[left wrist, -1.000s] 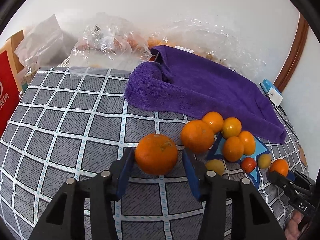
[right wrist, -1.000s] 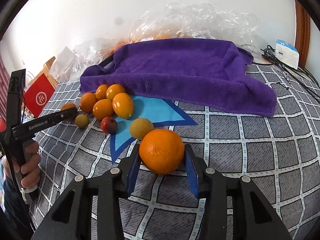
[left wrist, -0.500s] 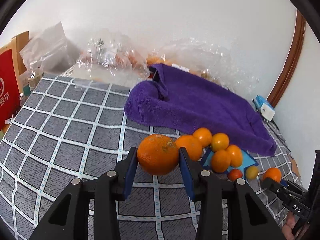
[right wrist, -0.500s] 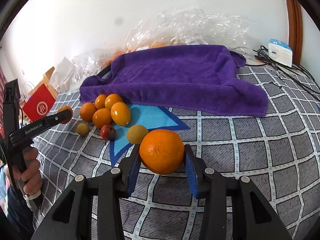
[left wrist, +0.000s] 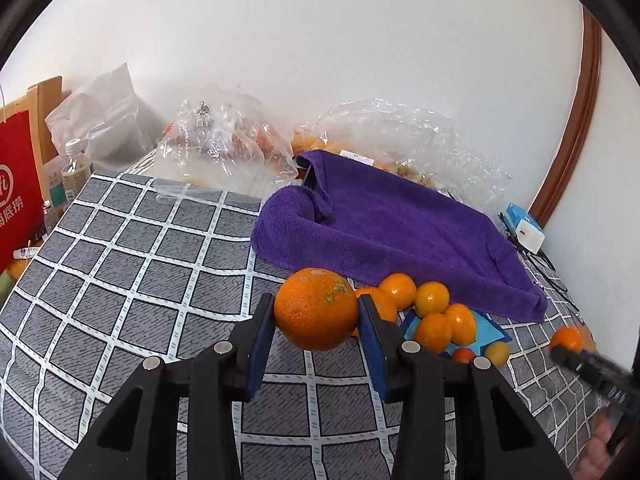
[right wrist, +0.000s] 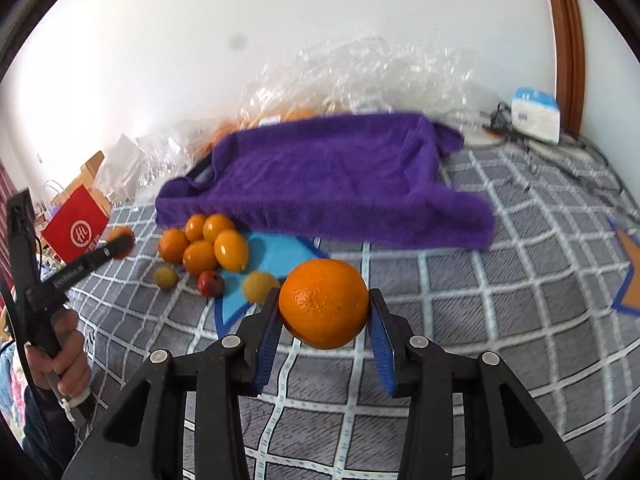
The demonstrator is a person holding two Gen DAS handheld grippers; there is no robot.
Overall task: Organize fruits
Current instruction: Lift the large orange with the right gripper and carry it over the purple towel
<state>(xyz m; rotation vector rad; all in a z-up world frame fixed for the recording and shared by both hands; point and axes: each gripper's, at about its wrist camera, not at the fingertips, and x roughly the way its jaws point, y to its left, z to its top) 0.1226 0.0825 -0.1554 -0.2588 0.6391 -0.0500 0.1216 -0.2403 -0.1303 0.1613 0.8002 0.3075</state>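
Two handheld grippers each clamp a large orange above a grey checked bedspread (left wrist: pixel 132 264): the left gripper (left wrist: pixel 316 316) on one orange (left wrist: pixel 316 314), the right gripper (right wrist: pixel 324 308) on another orange (right wrist: pixel 323 303). Beyond them, small fruits (right wrist: pixel 208 248) cluster beside a purple towel (right wrist: pixel 328 180).

Open checked bedcover (left wrist: pixel 120 272) leftward; purple towel (left wrist: pixel 400 224), fruit cluster (left wrist: pixel 436 316) and, seemingly, plastic bags (left wrist: pixel 224 148) beyond.
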